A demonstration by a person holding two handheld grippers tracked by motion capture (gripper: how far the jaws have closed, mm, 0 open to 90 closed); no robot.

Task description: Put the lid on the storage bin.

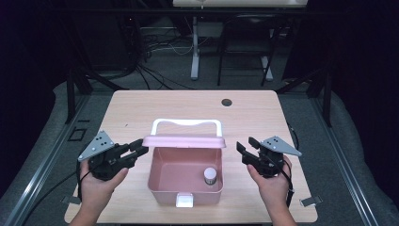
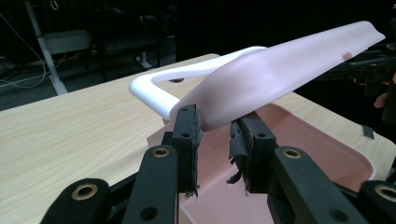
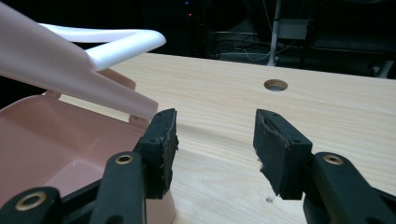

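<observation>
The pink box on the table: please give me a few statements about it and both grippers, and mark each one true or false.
1. The lid of the pink box is raised. True.
2. A small jar stands inside the box. True.
3. The right gripper is clamped on the lid. False: its jaws are open with only bare table between them.
4. The box stands on the floor. False: it is on the table.
5. The left gripper is at the lid's left edge. True.
</observation>
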